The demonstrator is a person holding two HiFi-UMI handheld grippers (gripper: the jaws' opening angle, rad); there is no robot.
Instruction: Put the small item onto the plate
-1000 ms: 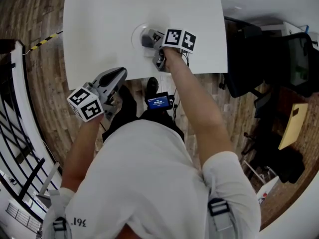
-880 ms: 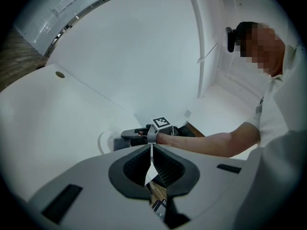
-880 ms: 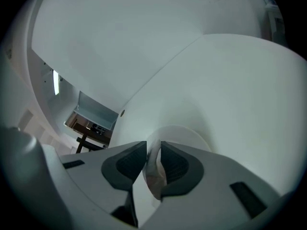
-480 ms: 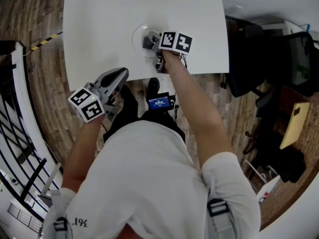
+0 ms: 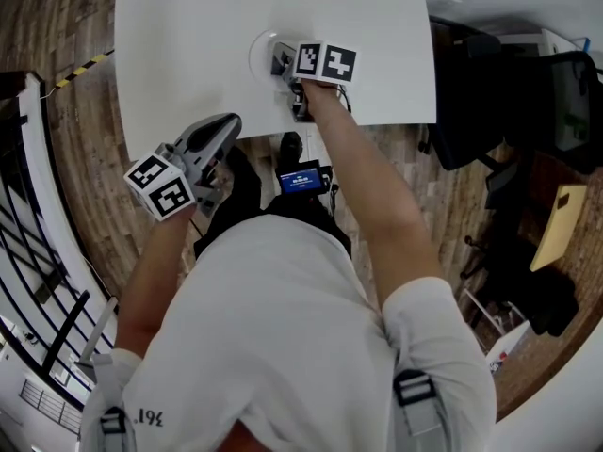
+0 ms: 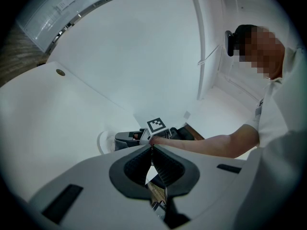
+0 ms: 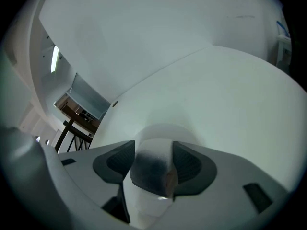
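Right gripper (image 5: pixel 281 62): reaches out over the plate (image 5: pixel 256 55) on the white counter (image 5: pixel 188 36), so that whatever it lets go lands there.
Right fingers (image 7: pixel 189 163): opening and easing their hold on the small item (image 7: pixel 151 166), a pale rounded piece that stands between them.
Small item: above the plate's pale disc; I cannot tell whether it rests on the plate yet.
Left gripper (image 5: pixel 224 128): fingers pressed together with nothing in them, held back at the counter's near edge, out of the way.
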